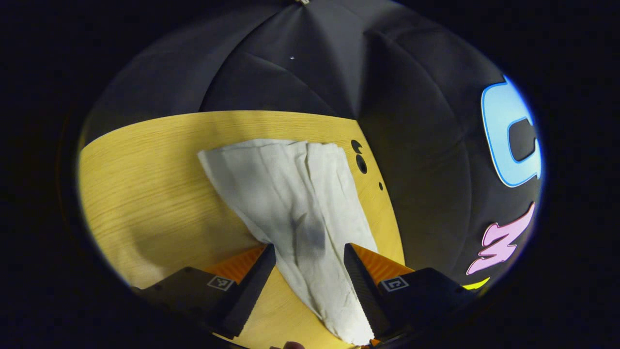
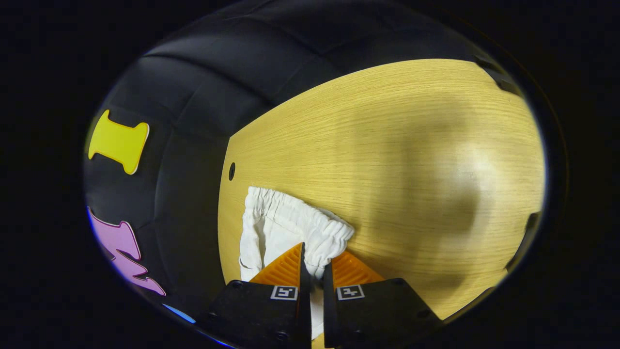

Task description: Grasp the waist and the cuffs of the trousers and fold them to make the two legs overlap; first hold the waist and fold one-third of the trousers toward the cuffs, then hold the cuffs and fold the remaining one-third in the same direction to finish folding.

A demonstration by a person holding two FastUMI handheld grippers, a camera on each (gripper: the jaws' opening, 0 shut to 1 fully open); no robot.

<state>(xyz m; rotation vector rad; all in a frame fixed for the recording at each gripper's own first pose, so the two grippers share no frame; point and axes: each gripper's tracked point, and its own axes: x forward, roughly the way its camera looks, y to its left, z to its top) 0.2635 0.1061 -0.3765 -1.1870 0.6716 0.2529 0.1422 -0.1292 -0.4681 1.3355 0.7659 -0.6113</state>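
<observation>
Two small square black-and-white code tags sit on each gripper's body, one behind each finger; they are patterns, not writing, and no brand name or readable label shows on the trousers or on the table.

Seen from the left gripper view, the trousers [image 1: 295, 203] are white, thin and creased cloth, lying on the yellow wood-grain table [image 1: 145, 194]. They spread wide at the far end, near the table's far edge, and narrow to a strip that runs back toward the camera. A grey shadow falls on the cloth about midway along it. Just beside the far right corner of the trousers are three small dark holes [image 1: 361, 162] in the table top. The left gripper [image 1: 310, 252] has its fingers spread wide, one on each side of the narrow strip; the cloth passes between them and lies against the right-hand finger, while the other finger stands apart from it.

From the right gripper view, the trousers [image 2: 281, 228] show a gathered, elastic waistband, puckered along its edge, lying near the left edge of the table [image 2: 411, 145]. A single dark hole [image 2: 231, 171] sits beyond the waistband, close to that same edge. The right gripper [image 2: 313, 264] has its fingers pressed nearly together, pinching the white cloth just below the waistband.
</observation>
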